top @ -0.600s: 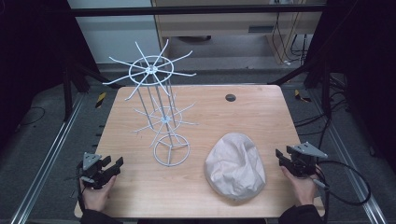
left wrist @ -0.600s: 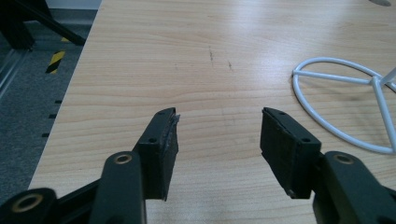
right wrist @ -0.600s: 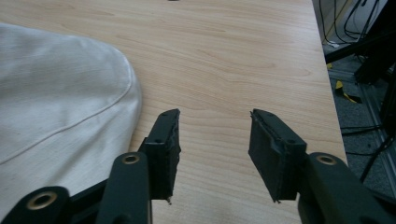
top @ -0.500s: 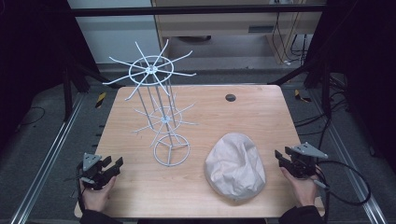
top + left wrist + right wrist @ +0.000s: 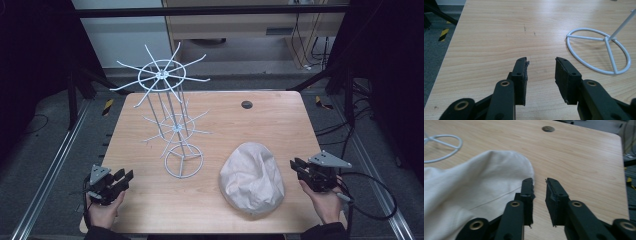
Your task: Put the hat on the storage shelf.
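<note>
Here, the left gripper (image 5: 541, 65) has its jaws parted by a moderate gap with nothing between them; bare wood shows through the gap. It sits at the table's (image 5: 280, 125) near left corner, held in the left hand (image 5: 104, 212), jaws pointing toward the rack (image 5: 172, 125).

The right gripper (image 5: 539, 182) also has its jaws apart, by a narrower gap, and grips nothing. Its left jaw lies just beside the edge of the cloth (image 5: 474, 187); contact cannot be told. In the high view the right gripper (image 5: 299, 165) sits right of the cloth (image 5: 251, 177), held in the right hand (image 5: 327, 205).

Cloth: off-white, crumpled into a rounded, domed heap with soft folds, and one thin seam line visible in the right gripper view. It lies on the table just right of the rack's ring base, apart from it.

Rack: white wire, upright, two tiers of radiating spokes on thin vertical rods, over a ring base (image 5: 599, 51) with three inner spokes. Nothing hangs on it.

A small dark round hole (image 5: 246, 104) sits beyond the rack, to its right, near the table's far edge.
</note>
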A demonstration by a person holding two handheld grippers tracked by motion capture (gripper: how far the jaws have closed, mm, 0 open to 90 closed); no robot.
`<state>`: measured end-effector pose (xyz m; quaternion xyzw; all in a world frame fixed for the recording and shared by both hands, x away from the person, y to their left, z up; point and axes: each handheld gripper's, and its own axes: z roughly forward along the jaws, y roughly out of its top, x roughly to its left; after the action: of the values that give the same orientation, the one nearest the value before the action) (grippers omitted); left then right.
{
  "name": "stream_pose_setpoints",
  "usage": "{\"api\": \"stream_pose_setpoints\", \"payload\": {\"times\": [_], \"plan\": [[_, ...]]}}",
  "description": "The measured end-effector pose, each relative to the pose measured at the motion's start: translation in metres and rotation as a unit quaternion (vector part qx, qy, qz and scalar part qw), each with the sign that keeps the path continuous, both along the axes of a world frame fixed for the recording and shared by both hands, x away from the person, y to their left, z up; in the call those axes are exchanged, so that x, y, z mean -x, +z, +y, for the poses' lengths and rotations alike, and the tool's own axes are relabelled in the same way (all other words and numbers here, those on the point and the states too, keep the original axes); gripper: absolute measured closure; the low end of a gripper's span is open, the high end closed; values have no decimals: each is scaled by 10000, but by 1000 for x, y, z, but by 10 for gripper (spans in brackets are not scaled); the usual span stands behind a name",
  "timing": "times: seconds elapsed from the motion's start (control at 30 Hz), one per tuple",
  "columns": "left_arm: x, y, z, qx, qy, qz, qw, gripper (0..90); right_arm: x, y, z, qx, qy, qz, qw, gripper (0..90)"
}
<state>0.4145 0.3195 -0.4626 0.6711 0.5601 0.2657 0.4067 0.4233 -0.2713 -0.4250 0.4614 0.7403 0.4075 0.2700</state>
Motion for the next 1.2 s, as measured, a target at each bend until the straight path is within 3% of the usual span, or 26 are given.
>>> {"api": "stream_pose_setpoints", "payload": {"times": [0.2, 0.4, 0.7, 0.93, 1.2], "plan": [[0, 0, -2, -102, -51, 16, 9999, 619, 9, 7, 11, 125, 341, 116, 9993, 898], [1, 0, -4, -173, -81, 4, 9998, 612, 19, 11, 19, 95, 624, 314, 9975, 900], [1, -2, -8, -301, -141, 2, 9994, 590, 29, 14, 25, 117, 910, 433, 9948, 900], [0, -3, -10, -332, -179, 19, 9993, 576, 39, 8, 24, 210, 1084, 544, 9924, 900], [-1, -4, -9, -343, -170, 50, 9993, 569, 44, -8, 31, 388, 1385, 813, 9863, 900]]}}
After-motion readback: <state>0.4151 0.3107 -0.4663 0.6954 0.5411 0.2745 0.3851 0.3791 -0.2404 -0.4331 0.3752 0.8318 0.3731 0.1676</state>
